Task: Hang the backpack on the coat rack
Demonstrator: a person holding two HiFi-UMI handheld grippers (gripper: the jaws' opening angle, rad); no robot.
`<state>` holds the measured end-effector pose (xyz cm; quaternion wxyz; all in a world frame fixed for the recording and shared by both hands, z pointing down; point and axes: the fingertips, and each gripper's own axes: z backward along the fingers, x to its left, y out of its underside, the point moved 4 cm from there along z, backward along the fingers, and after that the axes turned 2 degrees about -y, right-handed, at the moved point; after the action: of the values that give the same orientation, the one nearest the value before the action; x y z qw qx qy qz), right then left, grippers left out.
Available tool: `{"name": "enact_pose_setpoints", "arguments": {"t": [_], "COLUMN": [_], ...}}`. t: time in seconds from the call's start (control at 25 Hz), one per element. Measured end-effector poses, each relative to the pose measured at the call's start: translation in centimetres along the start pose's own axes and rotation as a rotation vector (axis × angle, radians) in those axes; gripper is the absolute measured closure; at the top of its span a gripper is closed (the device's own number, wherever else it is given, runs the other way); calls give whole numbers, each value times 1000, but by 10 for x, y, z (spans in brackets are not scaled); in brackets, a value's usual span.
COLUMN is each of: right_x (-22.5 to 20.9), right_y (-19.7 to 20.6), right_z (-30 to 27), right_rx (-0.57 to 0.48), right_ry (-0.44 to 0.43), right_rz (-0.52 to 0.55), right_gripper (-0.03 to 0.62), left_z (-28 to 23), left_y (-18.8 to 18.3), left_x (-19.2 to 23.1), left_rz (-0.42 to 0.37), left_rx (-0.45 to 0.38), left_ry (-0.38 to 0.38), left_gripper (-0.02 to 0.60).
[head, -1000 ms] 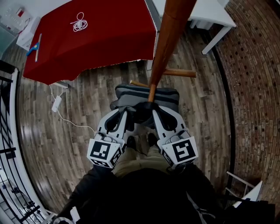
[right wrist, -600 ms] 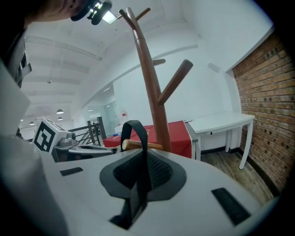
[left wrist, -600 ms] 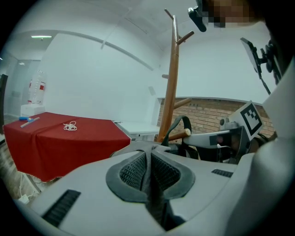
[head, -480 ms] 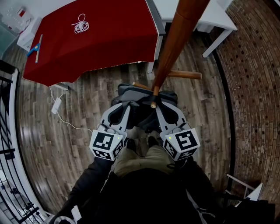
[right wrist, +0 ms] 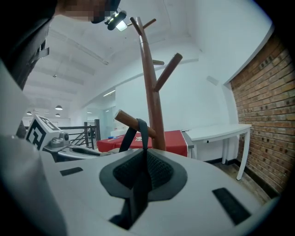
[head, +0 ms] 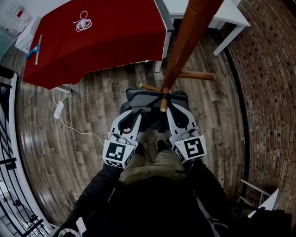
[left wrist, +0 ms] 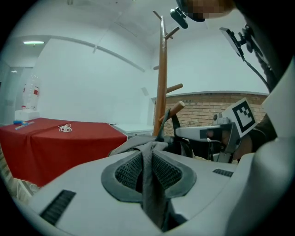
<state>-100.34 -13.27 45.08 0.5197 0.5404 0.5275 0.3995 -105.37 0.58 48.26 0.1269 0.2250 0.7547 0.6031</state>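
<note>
A grey backpack [head: 148,98] hangs low against the brown coat rack pole [head: 185,41], between my two grippers. Its dark top strap [right wrist: 138,126] loops over a short peg [head: 163,104] of the rack. My left gripper [head: 134,115] holds a grey strap [left wrist: 148,175] that runs between its pads. Those jaws have just been opening a little, and the strap still sits pinched in them. My right gripper [head: 172,112] is shut on the dark strap [right wrist: 138,184] just below the peg [right wrist: 126,120].
A red-covered table [head: 92,41] with a white cable coil [head: 83,24] stands behind the rack, and a white table [head: 222,14] to its right. A brick wall [head: 268,92] runs along the right. A power strip with its cord [head: 59,110] lies on the wooden floor, and a black railing [head: 7,139] is at the left.
Both grippers have sunk with the backpack. The strap loop has settled onto the peg, whose tip now stands out above it.
</note>
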Motion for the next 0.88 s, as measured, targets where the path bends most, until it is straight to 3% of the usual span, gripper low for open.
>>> {"name": "enact_pose_setpoints", "arguments": {"t": [0.16, 0.32, 0.52, 0.76, 0.88], "right_x": [2, 12, 42, 86, 100], "right_y": [0, 4, 6, -33, -55], "right_z": [3, 15, 43, 80, 103], "right_rx": [-25, -44, -41, -111, -140], "right_ry": [30, 80, 139, 103, 75], "right_rz": [16, 1, 1, -29, 9], "right_gripper": [569, 466, 465, 468, 506], "left_z": [19, 42, 73, 106, 119], "left_y": [4, 1, -16, -64, -80], "left_x": [-1, -1, -11, -48, -70], "left_rz": [31, 29, 9, 19, -10], "left_rx": [-11, -32, -55, -135, -169], "left_ry": [3, -1, 28, 76, 57], "left_gripper": [485, 482, 482, 498, 549]}}
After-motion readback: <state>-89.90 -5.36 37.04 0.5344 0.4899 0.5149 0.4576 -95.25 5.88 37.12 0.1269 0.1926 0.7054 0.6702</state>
